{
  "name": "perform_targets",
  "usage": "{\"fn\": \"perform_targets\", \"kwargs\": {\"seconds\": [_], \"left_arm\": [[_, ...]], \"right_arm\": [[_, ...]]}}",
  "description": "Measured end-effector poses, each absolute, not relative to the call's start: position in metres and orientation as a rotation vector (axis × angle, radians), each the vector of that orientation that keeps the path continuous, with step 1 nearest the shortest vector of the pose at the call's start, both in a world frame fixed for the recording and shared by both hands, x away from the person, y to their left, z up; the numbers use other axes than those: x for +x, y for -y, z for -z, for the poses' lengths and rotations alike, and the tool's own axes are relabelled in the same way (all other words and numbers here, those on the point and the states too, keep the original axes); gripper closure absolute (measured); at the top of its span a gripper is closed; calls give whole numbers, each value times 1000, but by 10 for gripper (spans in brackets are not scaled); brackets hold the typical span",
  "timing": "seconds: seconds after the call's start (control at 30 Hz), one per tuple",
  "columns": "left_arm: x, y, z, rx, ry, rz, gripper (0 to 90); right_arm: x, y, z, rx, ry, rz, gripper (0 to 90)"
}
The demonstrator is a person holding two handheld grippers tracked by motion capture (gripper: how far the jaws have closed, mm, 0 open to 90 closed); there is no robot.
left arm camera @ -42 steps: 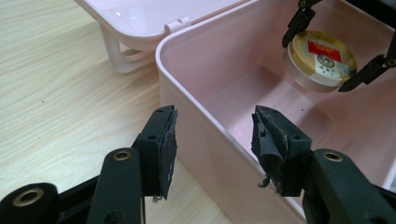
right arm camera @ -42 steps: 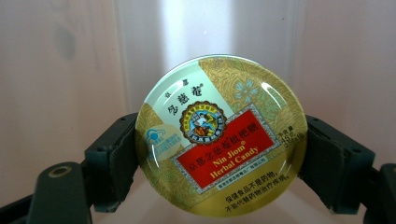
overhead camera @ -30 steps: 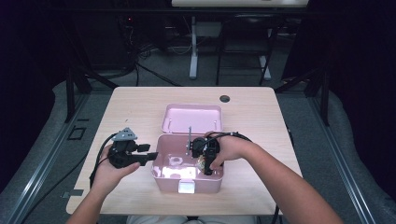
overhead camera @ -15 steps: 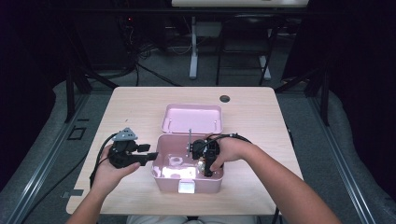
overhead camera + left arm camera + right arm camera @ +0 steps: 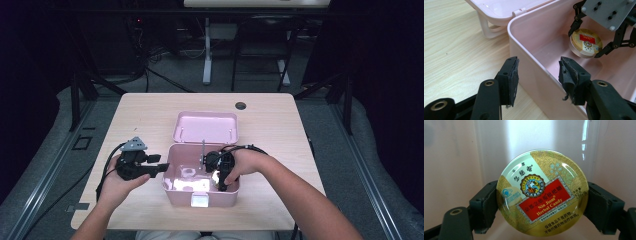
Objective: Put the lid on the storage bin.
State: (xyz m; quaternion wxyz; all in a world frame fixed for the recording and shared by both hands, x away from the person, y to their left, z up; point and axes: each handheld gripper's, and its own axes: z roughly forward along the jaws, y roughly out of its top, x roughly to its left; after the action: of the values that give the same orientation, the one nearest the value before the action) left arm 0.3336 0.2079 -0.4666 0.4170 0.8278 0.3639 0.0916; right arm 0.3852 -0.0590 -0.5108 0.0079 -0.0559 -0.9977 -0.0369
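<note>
A pink plastic box [image 5: 176, 192] stands open at the table's near middle, its lid [image 5: 205, 127] lying back behind it. My right gripper [image 5: 220, 179] reaches down inside the box and is shut on a round gold candy tin [image 5: 542, 192] with a red label; its two pads press the tin's sides [image 5: 542, 206]. The tin [image 5: 586, 43] hangs just above the box floor, tilted. My left gripper [image 5: 539, 75] is open, one pad outside and one inside the box's left wall [image 5: 531, 65], touching neither side. In the high view the left gripper [image 5: 161, 168] sits at that wall.
A small pale ring-like object [image 5: 189, 172] lies on the box floor left of the tin. The box has a white latch [image 5: 200, 201] on its front. A dark grommet hole [image 5: 240, 106] marks the wooden table [image 5: 140, 120] at the back. Table legs and cables stand beyond.
</note>
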Motion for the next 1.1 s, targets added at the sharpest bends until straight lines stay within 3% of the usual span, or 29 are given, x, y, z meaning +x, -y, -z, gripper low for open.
{"fn": "perform_targets", "kwargs": {"seconds": [0.8,1.1], "left_arm": [[334,-207,467,2075,-914,-233,495],[334,-208,467,2074,-913,-230,495]], "right_arm": [[385,58,516,-151,3127,93,192],[386,59,514,-184,3116,119,147]]}}
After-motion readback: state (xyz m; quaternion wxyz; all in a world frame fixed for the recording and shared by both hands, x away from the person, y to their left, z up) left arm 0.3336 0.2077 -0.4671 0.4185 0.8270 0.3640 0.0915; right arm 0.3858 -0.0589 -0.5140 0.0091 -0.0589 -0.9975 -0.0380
